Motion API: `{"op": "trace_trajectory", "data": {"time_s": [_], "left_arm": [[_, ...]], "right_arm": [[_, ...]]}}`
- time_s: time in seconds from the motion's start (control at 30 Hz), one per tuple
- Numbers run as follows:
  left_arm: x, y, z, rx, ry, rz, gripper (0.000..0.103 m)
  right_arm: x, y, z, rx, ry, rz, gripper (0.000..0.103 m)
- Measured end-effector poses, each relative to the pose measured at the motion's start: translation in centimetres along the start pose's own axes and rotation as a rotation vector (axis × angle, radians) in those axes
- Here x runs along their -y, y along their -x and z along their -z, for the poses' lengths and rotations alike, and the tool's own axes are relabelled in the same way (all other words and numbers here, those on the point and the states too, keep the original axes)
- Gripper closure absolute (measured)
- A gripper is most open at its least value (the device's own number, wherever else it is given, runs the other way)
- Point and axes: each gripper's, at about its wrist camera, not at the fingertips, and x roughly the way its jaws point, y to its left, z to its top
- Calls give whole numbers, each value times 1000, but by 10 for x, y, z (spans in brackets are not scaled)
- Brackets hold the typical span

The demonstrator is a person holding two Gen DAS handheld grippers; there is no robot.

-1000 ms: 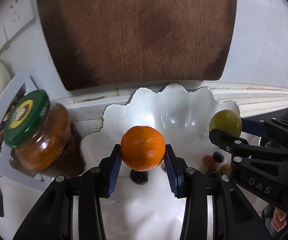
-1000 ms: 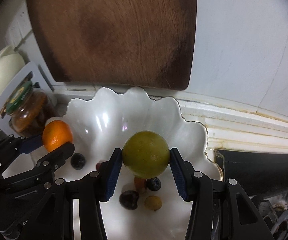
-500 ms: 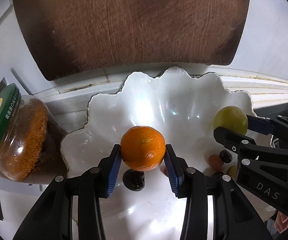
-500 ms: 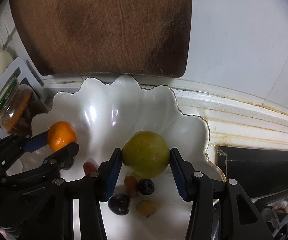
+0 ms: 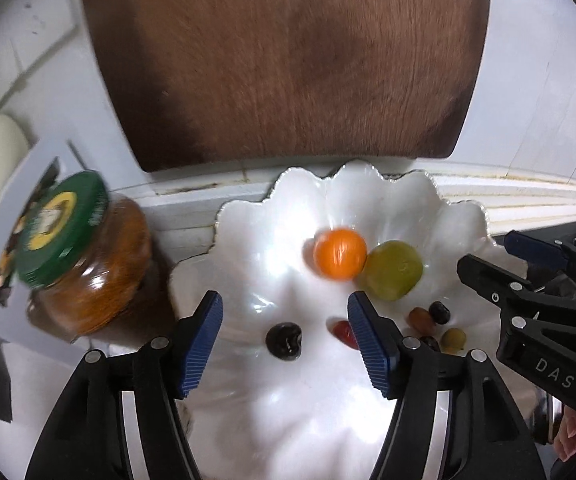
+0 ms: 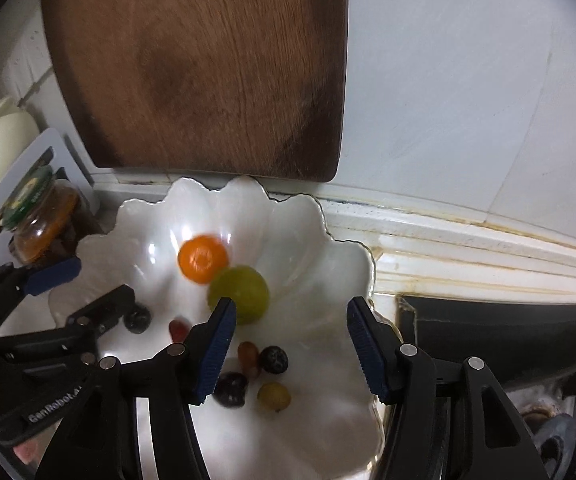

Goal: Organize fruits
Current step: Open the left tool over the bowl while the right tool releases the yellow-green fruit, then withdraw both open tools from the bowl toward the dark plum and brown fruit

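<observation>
Orange (image 5: 339,254): we see it lying loose in the white bowl (image 5: 248,224), toward the back, blurred as if rolling; it touches the green fruit
Green fruit (image 5: 391,276): we find it just right of the orange, also free on the bowl's floor, pinched by nothing
Small fruits: a dark cherry (image 5: 284,340) sits between our left tongs' fingers but untouched; a red one (image 5: 341,330), a brown one, a dark one and a small yellow one (image 5: 453,339) cluster to the right
Left tongs (image 5: 284,338): spread and opening wider, with nothing pinched; they hang over the near part of the bowl
Right tongs (image 6: 288,344): spread and opening as well, empty, with the small fruits below the gap
Handling: we judge both round fruits light, firm and smooth-skinned, so they roll easily on the glossy bowl; take them across the widest part, pads on opposite sides, with modest pressure so the peel is not bruised. The small ones look soft and easy to crush
Bowl: scalloped rim, glazed, likely brittle; we would keep the tongs off its edge
Surroundings: a jar with a green lid (image 5: 60,228) stands just left of the bowl on the bench, and a wooden board (image 5: 288,60) leans behind it against the wall
</observation>
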Motion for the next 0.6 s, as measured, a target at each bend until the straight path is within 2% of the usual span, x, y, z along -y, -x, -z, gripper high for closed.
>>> {"op": "trace_trajectory", "data": {"time_s": [0.6], "left_arm": [[-12, 114, 33, 168, 46, -86, 32]], "right_arm": [[-17, 92, 29, 178, 46, -68, 44]]}}
